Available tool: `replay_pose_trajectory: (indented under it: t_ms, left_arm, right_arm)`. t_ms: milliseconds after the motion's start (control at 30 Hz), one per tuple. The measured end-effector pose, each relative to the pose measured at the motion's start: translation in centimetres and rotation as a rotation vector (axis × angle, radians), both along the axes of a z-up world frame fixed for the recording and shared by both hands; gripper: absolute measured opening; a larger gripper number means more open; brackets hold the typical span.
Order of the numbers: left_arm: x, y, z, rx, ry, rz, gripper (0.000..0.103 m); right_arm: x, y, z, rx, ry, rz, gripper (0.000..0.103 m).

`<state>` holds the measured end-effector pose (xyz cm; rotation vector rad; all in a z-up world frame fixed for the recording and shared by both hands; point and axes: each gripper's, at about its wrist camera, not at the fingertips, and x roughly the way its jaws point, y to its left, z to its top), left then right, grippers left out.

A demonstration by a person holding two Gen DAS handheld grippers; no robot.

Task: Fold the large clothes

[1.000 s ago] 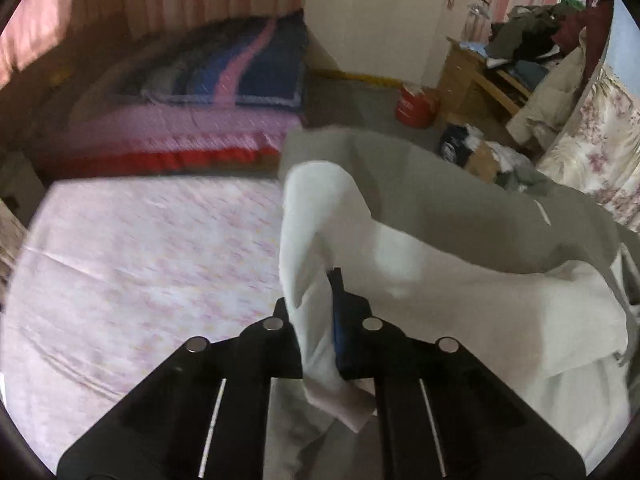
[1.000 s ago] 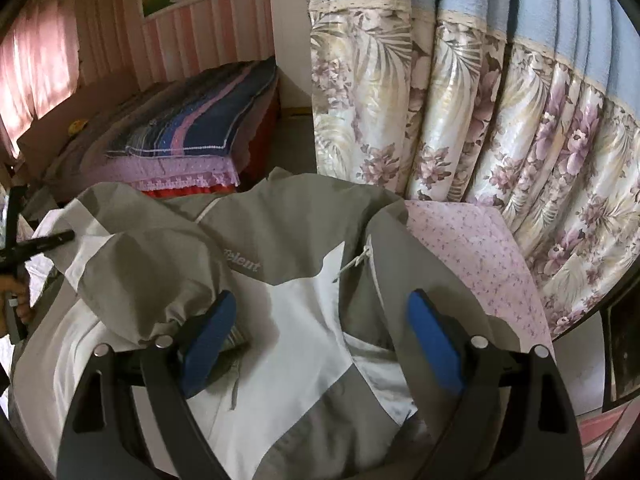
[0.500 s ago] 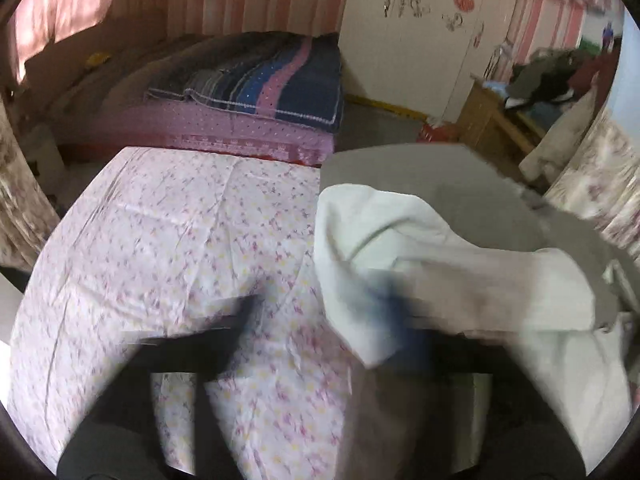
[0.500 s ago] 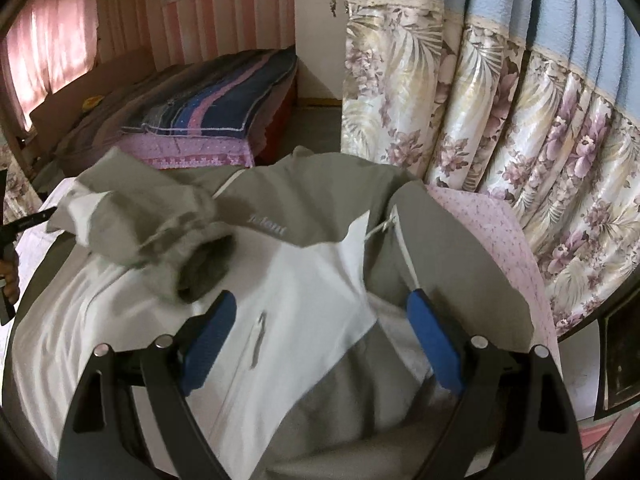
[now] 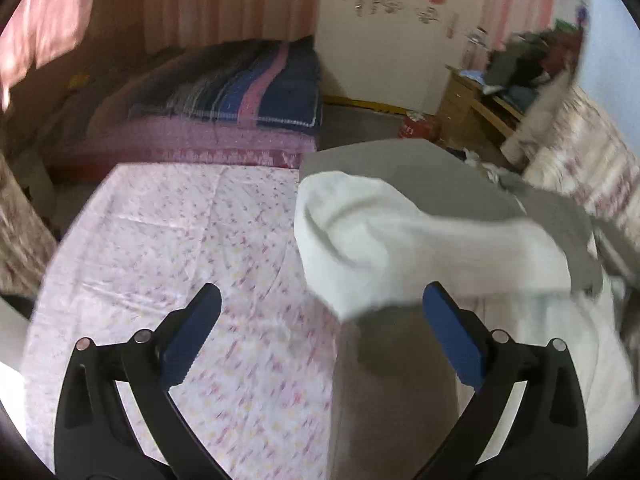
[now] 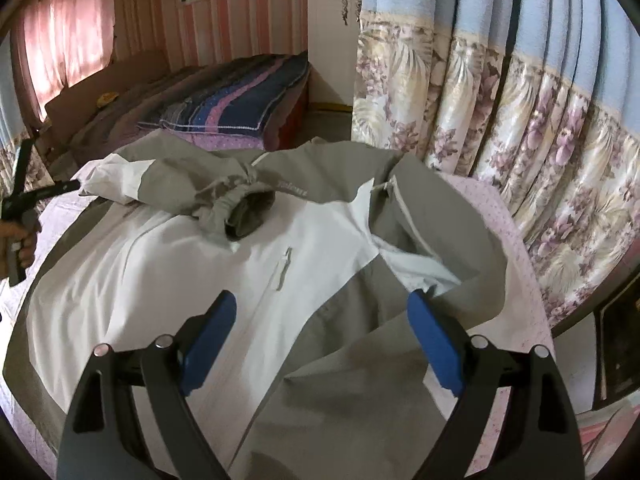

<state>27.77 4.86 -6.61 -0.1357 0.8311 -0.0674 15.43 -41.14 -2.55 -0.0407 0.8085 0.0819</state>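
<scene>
Jaws spread wide and holding nothing, the left gripper (image 5: pixel 322 320) hovers beside a grey-and-white jacket (image 5: pixel 420 248) on a floral bedsheet (image 5: pixel 160 248). Right view: the right gripper (image 6: pixel 322 328), likewise released, hangs over the jacket (image 6: pixel 240 264), 1 sleeve (image 6: pixel 208 192) folded across its chest.
</scene>
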Motion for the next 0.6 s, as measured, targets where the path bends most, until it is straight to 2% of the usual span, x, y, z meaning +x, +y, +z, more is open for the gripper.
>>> replay_pose_trajectory:
  t_ms: [67, 167, 267, 300, 333, 367, 400, 433, 600]
  left_arm:
    - [1.7, 0.0, -0.4, -0.027, 0.031, 0.012, 0.100]
    - [4.0, -1.4, -0.8, 0.020, 0.053, -0.009, 0.100]
    - [6.4, -2.5, -2.6, 0.033, 0.127, -0.043, 0.100]
    - [6.9, -2.5, -3.2, 0.018, 0.148, -0.054, 0.092]
    - [7.2, -2.7, -3.7, -0.004, 0.157, -0.062, 0.073]
    - [7.4, -2.8, -4.2, -0.044, 0.164, -0.074, 0.059]
    - [7.4, -3.2, -4.3, -0.064, 0.160, -0.081, 0.036]
    - [7.1, -3.5, -4.1, -0.046, 0.133, -0.073, 0.021]
    - [5.8, -3.1, -2.3, 0.040, 0.066, -0.038, 0.009]
  right_arm:
    - [0.6, 0.2, 0.8, -0.006, -0.001, 0.013, 0.088]
    - [2.7, 0.7, 2.3, -0.050, -0.017, 0.015, 0.088]
    - [5.0, 1.0, 3.0, -0.033, -0.014, 0.009, 0.088]
    - [5.6, 1.2, 3.0, -0.026, -0.014, 0.010, 0.088]
    - [6.0, 1.4, 3.0, -0.020, -0.014, 0.010, 0.088]
    - [6.4, 1.7, 2.9, -0.009, -0.011, 0.012, 0.088]
    - [6.7, 2.1, 2.7, 0.001, -0.008, 0.017, 0.088]
    - [7.0, 2.5, 2.4, 0.005, -0.002, 0.027, 0.088]
    - [7.9, 4.2, 1.2, -0.012, 0.022, 0.048, 0.088]
